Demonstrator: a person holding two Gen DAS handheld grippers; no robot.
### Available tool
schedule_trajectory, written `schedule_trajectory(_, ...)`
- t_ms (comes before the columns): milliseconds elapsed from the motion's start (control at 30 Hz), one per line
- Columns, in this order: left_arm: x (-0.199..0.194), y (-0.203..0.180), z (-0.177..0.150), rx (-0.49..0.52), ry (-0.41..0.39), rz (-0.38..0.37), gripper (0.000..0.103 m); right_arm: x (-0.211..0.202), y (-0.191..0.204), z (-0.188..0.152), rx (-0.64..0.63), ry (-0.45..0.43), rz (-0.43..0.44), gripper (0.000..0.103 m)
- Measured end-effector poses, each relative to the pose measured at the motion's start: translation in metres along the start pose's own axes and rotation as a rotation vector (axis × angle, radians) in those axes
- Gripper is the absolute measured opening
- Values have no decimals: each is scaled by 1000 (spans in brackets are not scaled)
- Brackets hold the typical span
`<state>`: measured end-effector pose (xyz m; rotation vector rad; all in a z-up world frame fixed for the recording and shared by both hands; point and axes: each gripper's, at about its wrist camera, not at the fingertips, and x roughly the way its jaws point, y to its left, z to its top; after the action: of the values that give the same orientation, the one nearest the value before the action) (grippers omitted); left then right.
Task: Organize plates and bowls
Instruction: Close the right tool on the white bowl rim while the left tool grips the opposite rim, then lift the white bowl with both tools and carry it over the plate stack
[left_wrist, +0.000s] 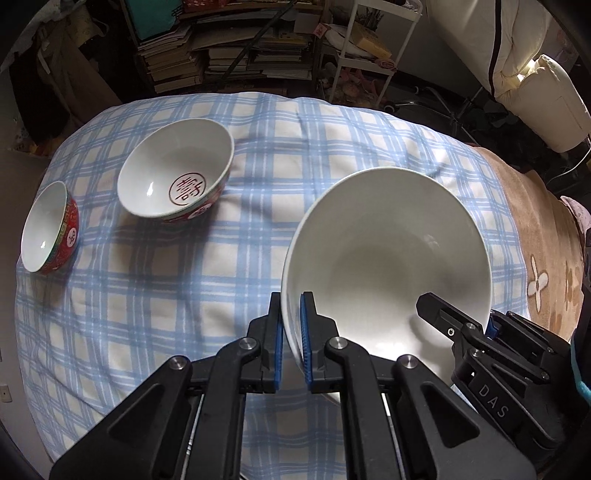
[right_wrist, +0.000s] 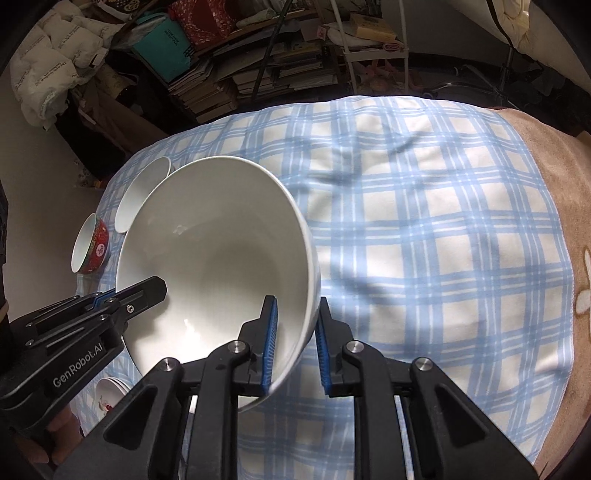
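Left gripper (left_wrist: 291, 339): blue-padded fingers closed on the left rim of the big white bowl (left_wrist: 388, 266), one finger outside the wall, one inside.

Right gripper (right_wrist: 295, 343): fingers set either side of the bowl's right rim; the inner pad lies against the wall, the outer pad shows a thin gap, so a firm clamp cannot be confirmed from this view.

Big white bowl: plain, deep, tilted with its opening toward the cameras, held between the two grippers above the checked cloth (left_wrist: 184, 295).

Stack of small plates (right_wrist: 110, 391): at the near left edge of the cloth in the right wrist view, mostly hidden behind the left gripper's body.

Bowl with a red seal mark (left_wrist: 175, 173): white inside, red pattern outside, resting tilted on the cloth, left of and beyond the big bowl.

Small red bowl (left_wrist: 50, 227): white inside, red and green outside, leaning on its side near the cloth's left edge, apart from the seal-mark bowl.

Brown flowered blanket (left_wrist: 543, 258): adjoining the cloth on the right.

Stacked books (left_wrist: 229, 55): beyond the cloth's far edge.

White wire rack (left_wrist: 373, 48): right of the books.
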<state>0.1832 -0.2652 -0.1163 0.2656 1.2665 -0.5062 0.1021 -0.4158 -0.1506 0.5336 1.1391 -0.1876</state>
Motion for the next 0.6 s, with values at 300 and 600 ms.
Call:
schedule_trajectory(300,-18,47,-40,-48,-10,31,9,2,50,-30,-39,-7,28,21)
schedule_trajectory(600,-22,68,-67,-82,-9,32,10,1,69,-50,-61,-64,54,21)
